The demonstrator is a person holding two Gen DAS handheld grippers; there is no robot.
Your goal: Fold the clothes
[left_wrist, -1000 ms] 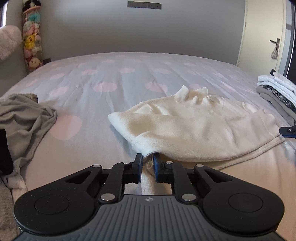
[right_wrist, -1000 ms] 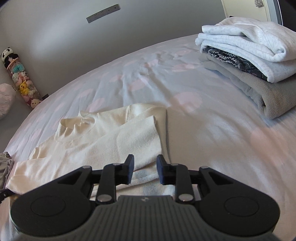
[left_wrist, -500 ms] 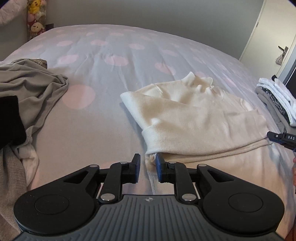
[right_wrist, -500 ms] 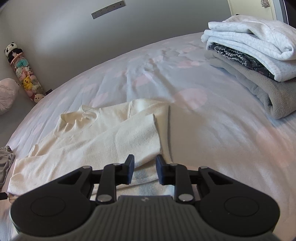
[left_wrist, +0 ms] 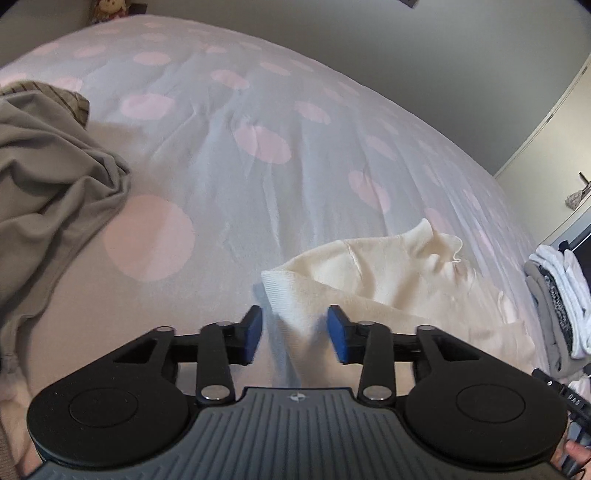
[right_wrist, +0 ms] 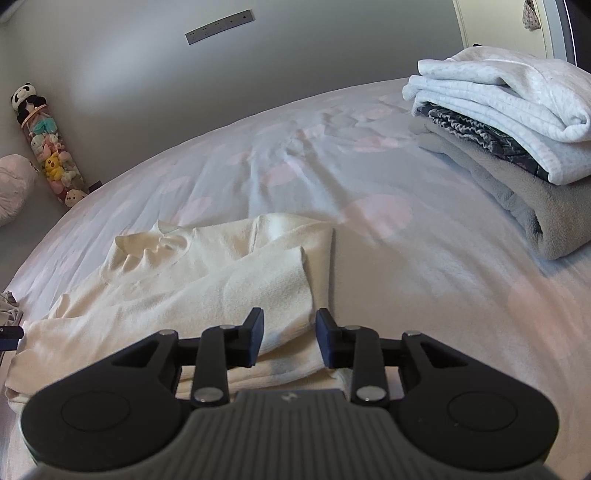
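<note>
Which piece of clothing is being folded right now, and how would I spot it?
On the dotted bedspread, look just ahead of both open claws. The cream sweater lies flat there, sleeve folded across. The clothes stack is already folded; the grey heap is crumpled.

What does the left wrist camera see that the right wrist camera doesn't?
Only the left view shows the crumpled grey garment spread wide at the bed's left, and the left tongs, open. Only the right view shows the tube of plush toys by the wall, the grey wall strip, and the right tongs, open. Both show the cream sweater on the spotted bedspread and the stack of folded clothes.
</note>
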